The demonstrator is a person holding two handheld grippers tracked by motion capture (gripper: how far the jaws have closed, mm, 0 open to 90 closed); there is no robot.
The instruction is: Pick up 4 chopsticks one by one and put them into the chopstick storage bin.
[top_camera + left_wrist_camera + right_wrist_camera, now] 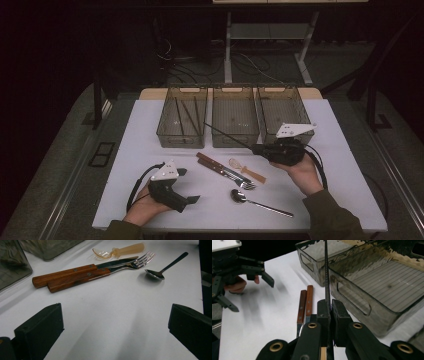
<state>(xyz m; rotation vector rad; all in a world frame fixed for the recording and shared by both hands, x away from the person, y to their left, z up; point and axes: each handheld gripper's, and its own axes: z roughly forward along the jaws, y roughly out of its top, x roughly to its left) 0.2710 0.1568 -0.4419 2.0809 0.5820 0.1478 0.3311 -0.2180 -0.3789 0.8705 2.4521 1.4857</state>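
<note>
My right gripper is shut on a thin black chopstick, held above the table in front of the bins. The stick points up and left, its far tip over the gap between the left bin and the middle bin. In the right gripper view the jaws pinch the chopstick near its end. My left gripper rests on the table at the front left, jaws wide open with nothing between them.
Black chopsticks lie in the left bin; a third bin stands at the right. On the table lie a wooden-handled knife and fork, a clear plastic spoon and a metal spoon.
</note>
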